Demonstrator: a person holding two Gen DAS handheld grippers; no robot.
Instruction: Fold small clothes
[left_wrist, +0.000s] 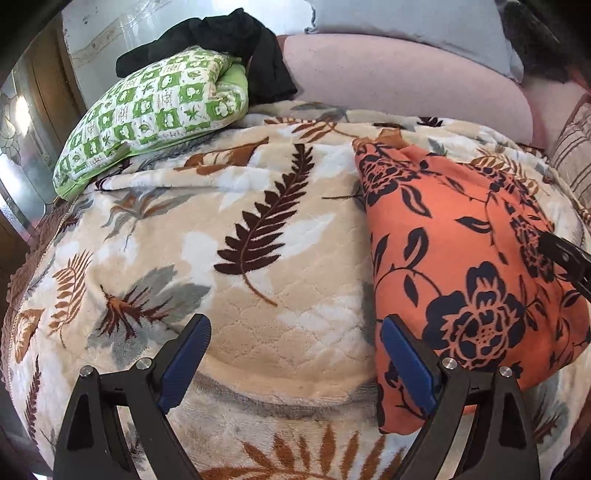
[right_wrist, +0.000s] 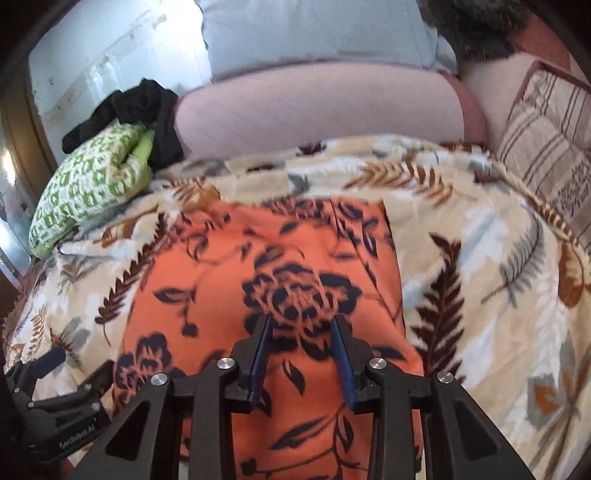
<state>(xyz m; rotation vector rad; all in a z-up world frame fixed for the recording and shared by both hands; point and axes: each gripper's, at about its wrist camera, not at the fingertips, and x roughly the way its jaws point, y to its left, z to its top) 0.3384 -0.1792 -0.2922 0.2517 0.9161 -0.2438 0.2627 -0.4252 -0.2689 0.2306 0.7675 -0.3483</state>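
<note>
— While the left tool (left_wrist: 295, 354) hangs with its jaws spread wide over bare blanket, what does the right tool (right_wrist: 303, 343) grip?

— Nothing I can confirm; its jaws stand partly apart above the one orange garment with dark navy flowers (right_wrist: 266, 295), pads (right_wrist: 341, 365) not visibly pinching cloth.

— Where does that garment lie?

— Flat on the cream fleece blanket with brown fern leaves (left_wrist: 229, 229), just beside the left tool.

— Further out?

— One green-and-white checked pillow (left_wrist: 147, 110), one black cloth (left_wrist: 236, 40) draped behind it, one striped beige cushion (right_wrist: 550, 155).
</note>
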